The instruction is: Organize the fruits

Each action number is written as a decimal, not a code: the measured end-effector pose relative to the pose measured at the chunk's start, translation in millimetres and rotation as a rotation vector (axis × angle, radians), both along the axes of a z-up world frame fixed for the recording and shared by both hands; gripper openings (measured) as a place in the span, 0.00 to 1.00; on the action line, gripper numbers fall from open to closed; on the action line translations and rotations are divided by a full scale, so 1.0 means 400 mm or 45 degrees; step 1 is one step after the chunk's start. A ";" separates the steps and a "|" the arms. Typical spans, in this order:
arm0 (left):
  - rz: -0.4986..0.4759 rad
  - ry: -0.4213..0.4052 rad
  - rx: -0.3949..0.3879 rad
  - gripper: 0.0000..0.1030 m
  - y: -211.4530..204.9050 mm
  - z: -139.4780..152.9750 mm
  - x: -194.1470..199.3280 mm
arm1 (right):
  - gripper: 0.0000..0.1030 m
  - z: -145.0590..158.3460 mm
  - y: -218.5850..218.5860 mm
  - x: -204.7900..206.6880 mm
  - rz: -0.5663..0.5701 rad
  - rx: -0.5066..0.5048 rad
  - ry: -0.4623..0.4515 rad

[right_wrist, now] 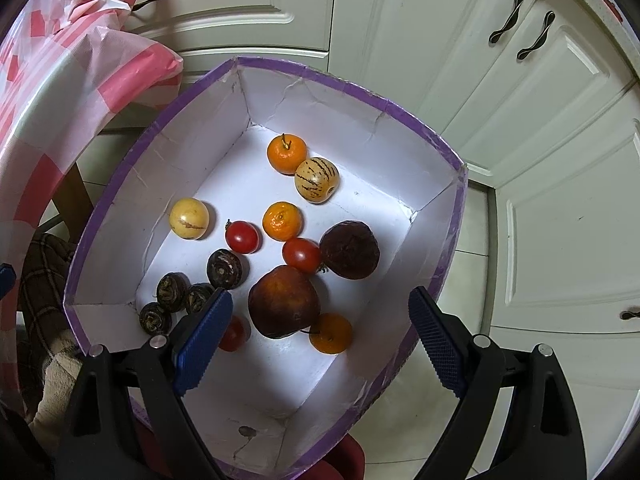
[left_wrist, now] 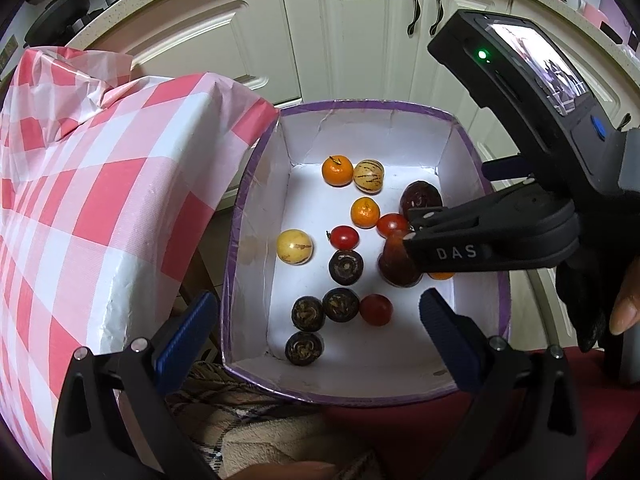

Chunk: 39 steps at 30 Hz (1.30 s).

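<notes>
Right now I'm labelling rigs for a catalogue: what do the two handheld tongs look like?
Both are black plastic clamp-style tongs with ribbed blue pads and silver rivets. The right tongs carry white "DAS" lettering, a lit green LED, a blue button and a small screen on the black body; a black glove shows behind. The left tongs show the same blue pads.

Box (right_wrist: 432,136) open above; fruits (right_wrist: 284,300) crowd its floor.

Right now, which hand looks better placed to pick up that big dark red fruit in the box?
Right. The right gripper is open directly over the big dark red fruit, inside the box. The left gripper is open too, but sits back at the near wall.
</notes>
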<state>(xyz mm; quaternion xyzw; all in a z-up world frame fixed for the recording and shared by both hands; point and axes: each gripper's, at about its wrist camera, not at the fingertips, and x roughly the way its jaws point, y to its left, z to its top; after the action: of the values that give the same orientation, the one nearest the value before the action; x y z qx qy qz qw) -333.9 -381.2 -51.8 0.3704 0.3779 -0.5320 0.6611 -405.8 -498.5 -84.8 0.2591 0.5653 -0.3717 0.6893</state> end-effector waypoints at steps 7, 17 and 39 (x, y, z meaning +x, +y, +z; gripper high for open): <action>0.000 -0.001 0.002 0.98 0.002 -0.001 -0.001 | 0.84 -0.003 0.002 -0.002 -0.008 0.003 0.001; 0.000 -0.001 0.003 0.98 0.002 -0.002 -0.001 | 0.84 -0.010 -0.005 -0.001 -0.007 0.016 0.005; 0.003 0.002 0.007 0.98 0.005 -0.005 -0.002 | 0.84 -0.015 -0.003 -0.001 -0.006 0.023 0.005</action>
<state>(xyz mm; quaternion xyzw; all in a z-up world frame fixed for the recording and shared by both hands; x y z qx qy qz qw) -334.8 -379.2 -53.7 0.3713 0.3804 -0.5303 0.6605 -406.1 -499.6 -91.0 0.2662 0.5693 -0.3687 0.6849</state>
